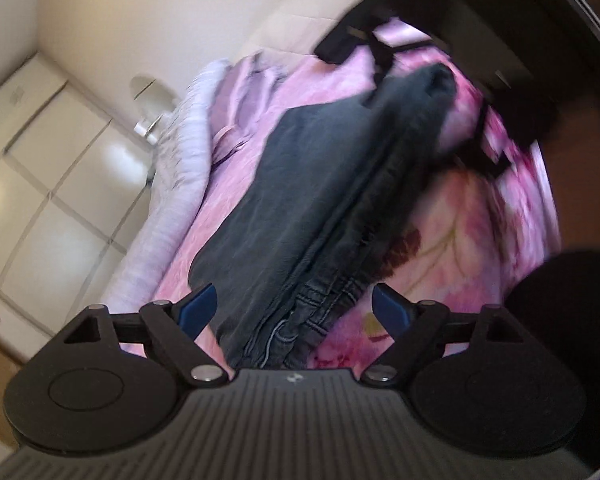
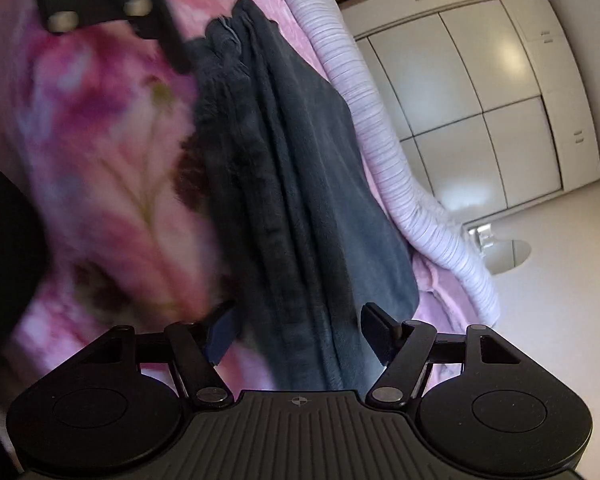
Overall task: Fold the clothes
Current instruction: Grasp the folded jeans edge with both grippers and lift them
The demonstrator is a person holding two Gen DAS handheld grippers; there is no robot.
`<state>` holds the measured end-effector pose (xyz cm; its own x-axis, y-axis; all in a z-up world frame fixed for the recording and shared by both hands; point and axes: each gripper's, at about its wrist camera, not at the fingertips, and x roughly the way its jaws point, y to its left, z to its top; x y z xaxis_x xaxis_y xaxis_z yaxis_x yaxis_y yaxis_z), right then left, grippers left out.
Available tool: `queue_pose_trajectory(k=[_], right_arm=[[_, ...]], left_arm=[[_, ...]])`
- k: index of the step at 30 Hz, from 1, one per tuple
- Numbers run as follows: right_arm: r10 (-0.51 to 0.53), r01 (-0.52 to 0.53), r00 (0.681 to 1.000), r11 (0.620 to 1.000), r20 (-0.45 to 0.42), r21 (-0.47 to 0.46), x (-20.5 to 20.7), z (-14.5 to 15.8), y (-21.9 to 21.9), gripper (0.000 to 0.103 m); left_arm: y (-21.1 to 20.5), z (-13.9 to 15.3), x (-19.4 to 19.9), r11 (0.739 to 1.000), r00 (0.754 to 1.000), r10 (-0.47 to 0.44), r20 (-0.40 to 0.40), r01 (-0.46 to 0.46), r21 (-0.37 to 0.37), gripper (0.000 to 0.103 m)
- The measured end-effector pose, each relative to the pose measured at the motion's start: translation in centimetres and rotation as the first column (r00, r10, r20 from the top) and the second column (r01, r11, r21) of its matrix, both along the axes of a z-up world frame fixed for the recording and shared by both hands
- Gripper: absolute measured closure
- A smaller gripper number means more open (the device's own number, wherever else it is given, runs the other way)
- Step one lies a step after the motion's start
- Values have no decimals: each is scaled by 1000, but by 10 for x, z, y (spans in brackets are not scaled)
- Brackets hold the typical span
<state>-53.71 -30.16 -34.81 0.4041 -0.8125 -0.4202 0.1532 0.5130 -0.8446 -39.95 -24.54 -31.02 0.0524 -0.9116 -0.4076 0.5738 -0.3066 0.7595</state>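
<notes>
Dark grey trousers [image 1: 300, 184] lie folded lengthwise in a long strip on a pink flowered blanket [image 1: 460, 220]. Their gathered waistband lies between the fingers of my left gripper [image 1: 292, 300], which stands open with its blue pads clear of the cloth on both sides. In the right wrist view the same trousers [image 2: 300, 184] run away from my right gripper [image 2: 296, 316]. It is open at the opposite end, and the cloth passes between its fingers. Each view shows the other gripper, blurred, at the far end of the strip.
The blanket [image 2: 100, 160] covers a bed. A lilac striped cover [image 1: 180, 168] [image 2: 380, 140] lies bunched along the bed's far side. Beyond it are white wardrobe doors [image 2: 480, 100] [image 1: 40, 160] and a small round white object [image 2: 508, 256] by the wall.
</notes>
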Motion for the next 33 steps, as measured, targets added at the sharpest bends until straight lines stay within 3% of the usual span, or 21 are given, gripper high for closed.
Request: queue_pose_trajectory(k=[1,3,6,9,11,13,15,17,19,21,25,29,33], right_arm=[[-5,5,1000,1000,14,21,-2,5,-9,36],[-1,-3,999,996,48,85,-6,19,-21,75],[12,-22,995,995,100,94,-12,41,-24,80],[8,-22,990,994,143,103,-19,59,-25,80],[13,-28,989,995,146,101,-22,61,-25,80],[26,-37,993,995,118,94,-25,54,-22,80],[56,-60,996,996,73,60,-27,38,-19,73],[63,-63,998,998,19,-6,-33,19,-18,59],[31,-32,999,998,-24,-46,-39,0,-27,58],[13,-13,1000,998,-11,-58,-50,-9,-44,58],[60,-63,993,998,100,22,-67,9,-63,66],[77,-98,990,978,115,185,-75,42,-87,71],[47,-80,994,933,102,352,-66,102,-121,73]], left_arm=[[-3,-6,-2,1000,999,-18,42,18,0,19],[-11,-19,-7,999,991,-43,130,46,-16,18],[-25,-30,-13,996,975,-67,211,77,-38,16],[-47,-38,-15,997,952,-14,307,37,-68,16],[-59,-37,-12,997,951,4,309,19,-69,19],[-70,-31,-6,1000,966,-6,258,7,-3,50],[-72,-27,-2,999,974,-28,227,20,36,61],[-74,-25,2,998,978,-45,204,34,58,63],[-78,-19,6,996,985,-41,166,28,79,63],[-82,-14,9,994,989,-47,144,32,102,63],[-94,-8,15,985,989,-65,135,42,169,63],[-109,10,16,962,984,-97,147,55,268,66],[-144,55,25,922,992,-74,107,27,386,67]])
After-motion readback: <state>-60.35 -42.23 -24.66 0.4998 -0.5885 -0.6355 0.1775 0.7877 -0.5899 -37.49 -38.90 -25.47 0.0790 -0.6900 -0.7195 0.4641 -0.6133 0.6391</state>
